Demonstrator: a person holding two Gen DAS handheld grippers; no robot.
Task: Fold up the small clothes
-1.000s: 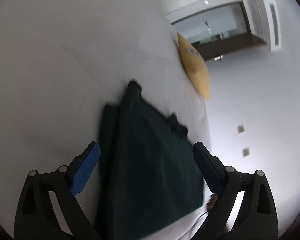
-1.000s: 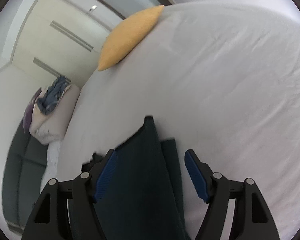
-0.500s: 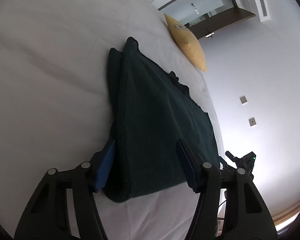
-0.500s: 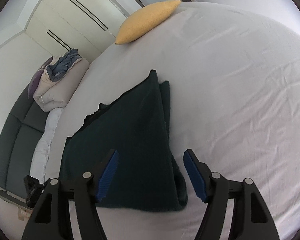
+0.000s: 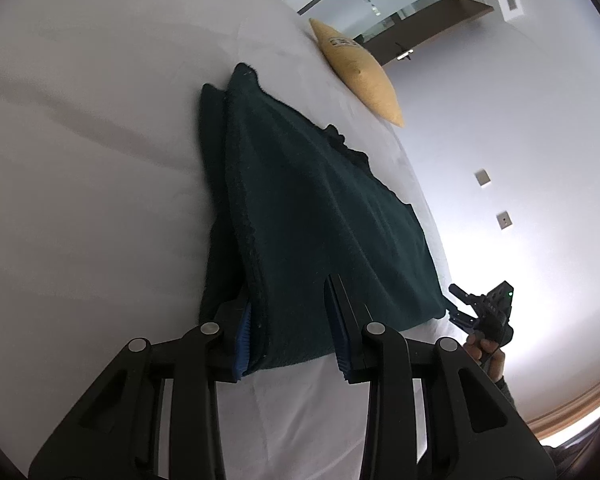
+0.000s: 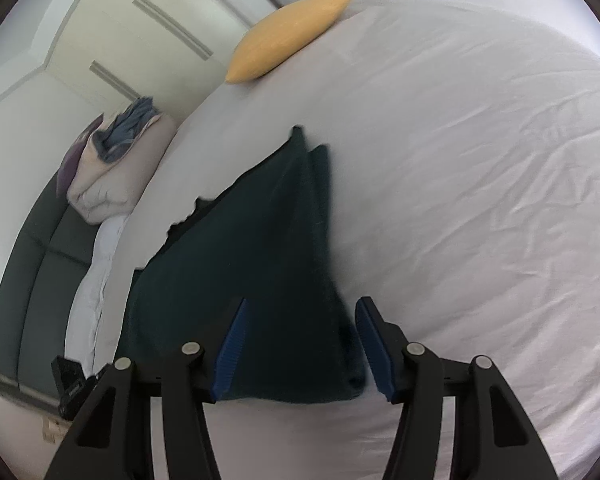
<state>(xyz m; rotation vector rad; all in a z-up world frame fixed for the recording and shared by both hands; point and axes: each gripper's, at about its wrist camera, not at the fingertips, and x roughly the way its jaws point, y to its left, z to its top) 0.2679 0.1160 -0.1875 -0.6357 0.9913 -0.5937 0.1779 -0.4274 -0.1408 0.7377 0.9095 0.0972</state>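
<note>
A dark green garment (image 5: 312, 208) lies folded on the white bed (image 5: 100, 160), its thick folded edge running away from me. My left gripper (image 5: 290, 328) straddles the garment's near corner at that fold. Its jaws are closing, with cloth filling the gap between the blue pads (image 5: 242, 336). In the right wrist view my right gripper (image 6: 300, 344) stands over the other near corner of the garment (image 6: 252, 248). Its jaws are closing too, and a small gap shows beside the right pad (image 6: 374, 344). The right gripper (image 5: 480, 312) also shows in the left wrist view, held by a hand.
A yellow pillow (image 6: 288, 36) lies at the bed's far edge. A heap of bedding (image 6: 108, 168) sits on a grey sofa (image 6: 24, 280) left of the bed. White sheet (image 6: 480, 200) stretches wide to the right of the garment.
Both grippers have drawn back to the garment's near edge, so the whole garment now shows. The left jaws have narrowed a lot around the cloth; the right jaws have narrowed a little.
</note>
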